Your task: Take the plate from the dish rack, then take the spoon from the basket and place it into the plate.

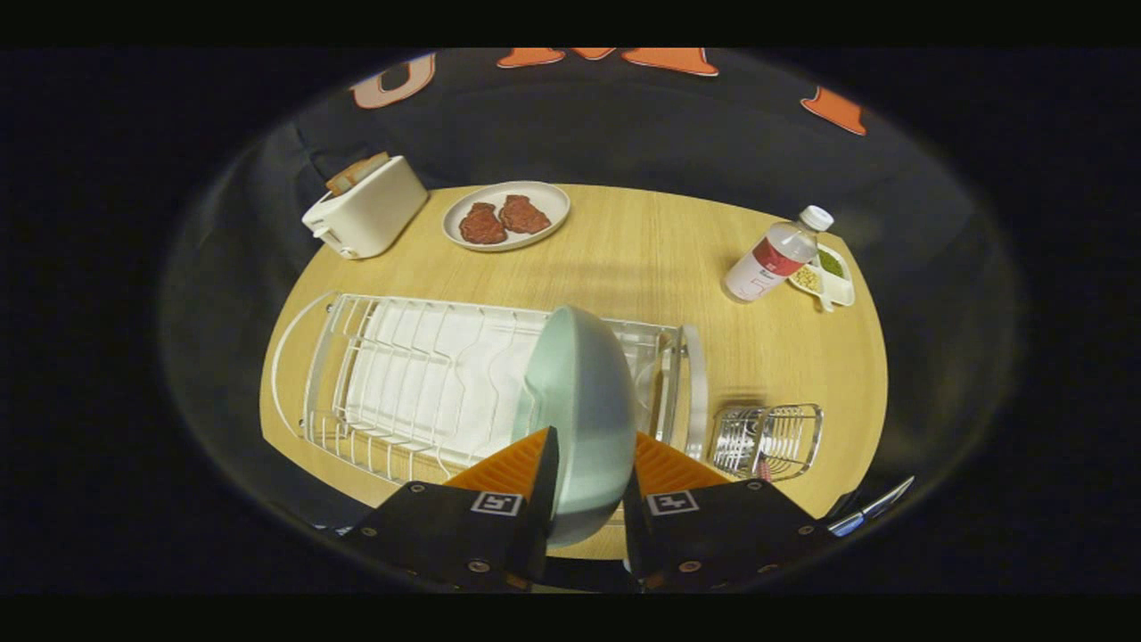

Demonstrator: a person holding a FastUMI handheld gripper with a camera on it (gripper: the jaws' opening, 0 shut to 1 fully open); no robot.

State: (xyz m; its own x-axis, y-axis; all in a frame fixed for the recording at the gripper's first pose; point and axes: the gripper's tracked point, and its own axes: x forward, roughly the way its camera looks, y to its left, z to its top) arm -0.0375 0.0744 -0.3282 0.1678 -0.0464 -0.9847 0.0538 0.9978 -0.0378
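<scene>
Over the dish rack [419, 374] w/ the gripper [588, 468] clamped down on the plate [579, 401]: both fingers press on it, one each side of the rim, plate standing on edge between them. It's a pale green, glazed-looking piece, sitting at the rack's basket-side end, lower edge right by the wires; can't tell if it's clear of them yet.

Handling call: prob ceramic or melamine, stiff, smooth, so slippery on a rim pinch and apt to swing or slide if tipped fast. Moderate weight, chips if dropped. Grip on the rim near its lower part looks sensible; keep it upright til it's past the wires.

Around the rack: wire basket [767, 439] just beside its near end, something reddish inside, likely the spoon's handle, too small to be sure. Beyond the rack's far side, a white toaster [365, 218] w/ bread in it, and an oval dish [544, 201] carrying two dark red patties [504, 220]. Past the basket, away from the rack, a bottle [774, 257] leans by a small divided tray [840, 287].

In the way: rack wires and end frame touching-close to the plate. Bare wood tabletop [642, 267] between rack and oval dish looks like the open set-down spot. Basket sits near, so mind it on the swing.
</scene>
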